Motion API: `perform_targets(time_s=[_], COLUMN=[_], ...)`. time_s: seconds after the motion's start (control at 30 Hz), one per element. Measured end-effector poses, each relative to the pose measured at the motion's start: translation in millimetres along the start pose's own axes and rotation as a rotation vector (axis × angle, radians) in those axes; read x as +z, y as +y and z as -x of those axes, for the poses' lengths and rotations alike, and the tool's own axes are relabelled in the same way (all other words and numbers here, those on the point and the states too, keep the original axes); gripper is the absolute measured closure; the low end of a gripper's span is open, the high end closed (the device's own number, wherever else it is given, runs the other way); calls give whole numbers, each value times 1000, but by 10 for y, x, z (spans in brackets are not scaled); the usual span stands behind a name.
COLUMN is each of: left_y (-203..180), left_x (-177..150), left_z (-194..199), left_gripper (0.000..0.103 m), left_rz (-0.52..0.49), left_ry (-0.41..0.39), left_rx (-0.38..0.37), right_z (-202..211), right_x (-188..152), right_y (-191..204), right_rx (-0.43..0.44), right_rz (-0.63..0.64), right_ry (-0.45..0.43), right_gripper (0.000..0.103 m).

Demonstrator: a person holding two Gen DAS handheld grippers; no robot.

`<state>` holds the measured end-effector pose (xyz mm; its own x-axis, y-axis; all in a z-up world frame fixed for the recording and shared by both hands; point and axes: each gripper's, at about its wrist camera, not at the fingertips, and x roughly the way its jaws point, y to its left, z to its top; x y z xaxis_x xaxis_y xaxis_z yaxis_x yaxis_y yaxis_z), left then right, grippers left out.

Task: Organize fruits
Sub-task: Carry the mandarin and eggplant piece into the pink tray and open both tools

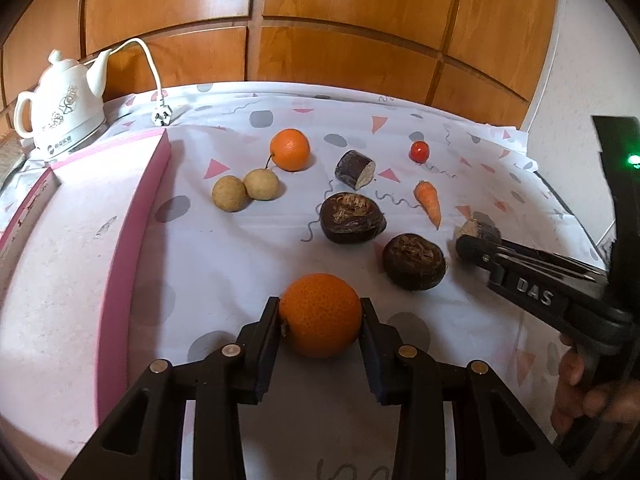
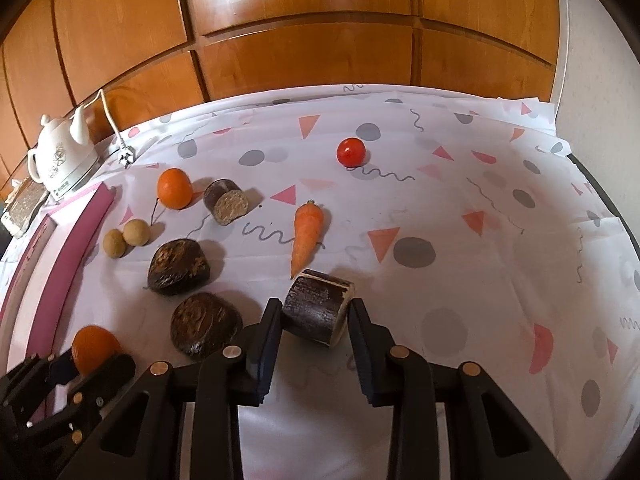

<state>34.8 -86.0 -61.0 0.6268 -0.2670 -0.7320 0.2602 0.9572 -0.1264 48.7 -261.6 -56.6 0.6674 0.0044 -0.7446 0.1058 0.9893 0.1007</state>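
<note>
An orange (image 1: 320,314) sat clamped between the left jaws; a dark cut sugarcane piece (image 2: 318,312) lay tilted between the right jaws.

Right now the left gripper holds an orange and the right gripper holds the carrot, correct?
Not quite. The left gripper does hold an orange, but the right gripper grips a dark cut stalk piece; the right wrist view shows the carrot lying free.

On the cloth: two oranges (image 1: 320,314) (image 1: 290,149), two tan round fruits (image 1: 229,193) (image 1: 261,185), two dark cut cylinders (image 1: 355,169) (image 2: 318,307), two dark lumpy fruits (image 1: 352,218) (image 1: 414,262), one carrot (image 1: 429,203), one red tomato (image 1: 419,151) at 1 o'clock, one white kettle (image 1: 64,116) at 10 o'clock.
</note>
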Motion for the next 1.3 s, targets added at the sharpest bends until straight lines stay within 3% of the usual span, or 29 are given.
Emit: perform_targets(time_s=[0.4, 0.57, 0.83, 1.03, 1.3], left_y=[208, 535, 1181, 1604, 1906], left_x=[147, 265, 265, 216, 206], left_z=[434, 640, 766, 806, 844], left_gripper=[66, 66, 65, 65, 60], left_rz=[46, 97, 208, 293, 366], left_ry=[-76, -115, -112, -102, -100], left_rx=[60, 163, 306, 372, 407], right_z=[357, 457, 458, 378, 256], right_x=[-89, 30, 198, 287, 400], right_y=[260, 684, 1443, 1934, 2378], right_rx=[84, 208, 390, 461, 466], right_rz=[61, 174, 304, 347, 364], right_ry=[-26, -32, 17, 61, 56], right_gripper=[70, 70, 70, 69, 68])
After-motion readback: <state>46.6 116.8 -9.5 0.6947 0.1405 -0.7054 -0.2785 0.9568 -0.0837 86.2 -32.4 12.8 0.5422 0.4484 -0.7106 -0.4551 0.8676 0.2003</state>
